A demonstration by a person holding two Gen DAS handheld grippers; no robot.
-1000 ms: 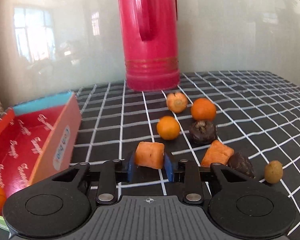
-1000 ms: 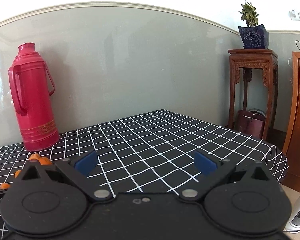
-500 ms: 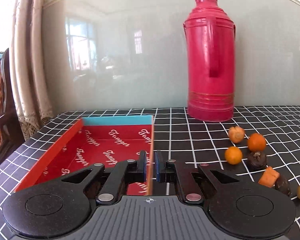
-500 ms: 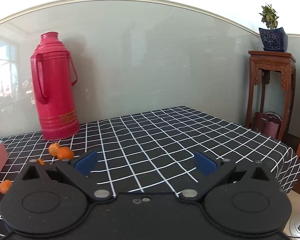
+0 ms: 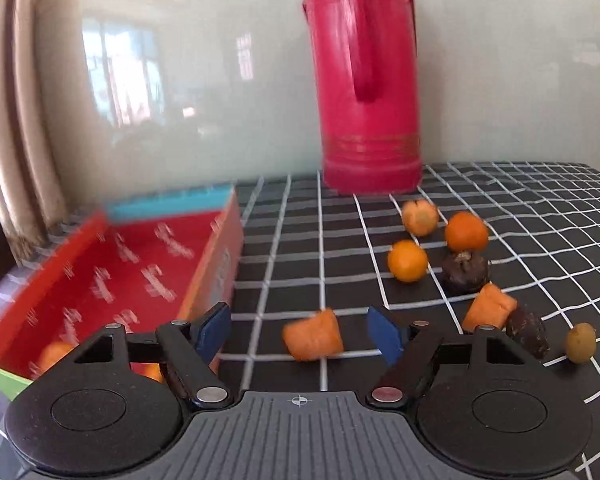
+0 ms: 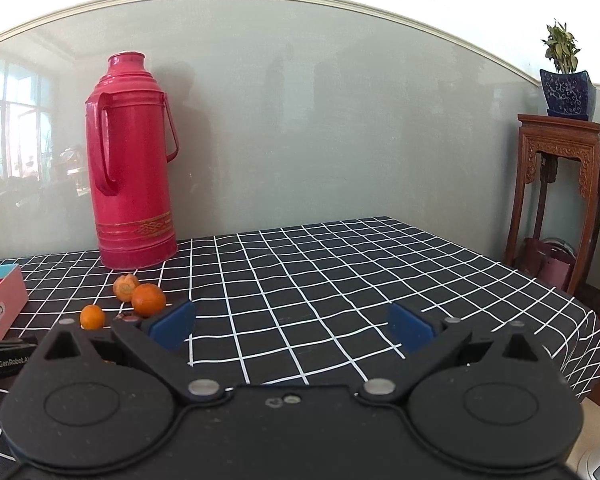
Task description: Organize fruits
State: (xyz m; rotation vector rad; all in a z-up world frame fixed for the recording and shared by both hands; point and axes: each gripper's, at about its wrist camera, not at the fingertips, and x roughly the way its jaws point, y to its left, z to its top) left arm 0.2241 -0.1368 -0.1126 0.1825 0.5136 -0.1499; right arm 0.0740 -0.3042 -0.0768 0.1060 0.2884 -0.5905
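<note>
With left claw [image 5: 299, 330] just spread wide around, not pinching, the blurred orange carrot-like chunk [image 5: 313, 334] on the black grid-checked counter [image 5: 500, 208], centre, sink, clench gently, lift toward the red cardboard box [image 5: 112, 264]; right claw [image 6: 290, 326] agape, idle.

Ahead of my left gripper [image 5: 299, 332] the red box [image 5: 224, 264] walls off the left, and scattered fruit [image 5: 440, 256] crowds the right, with the pink thermos [image 5: 366, 92] blocking the back. Ahead of my right gripper [image 6: 292, 326] the checkered desk [image 6: 340, 276] lies open to its far edge.
</note>
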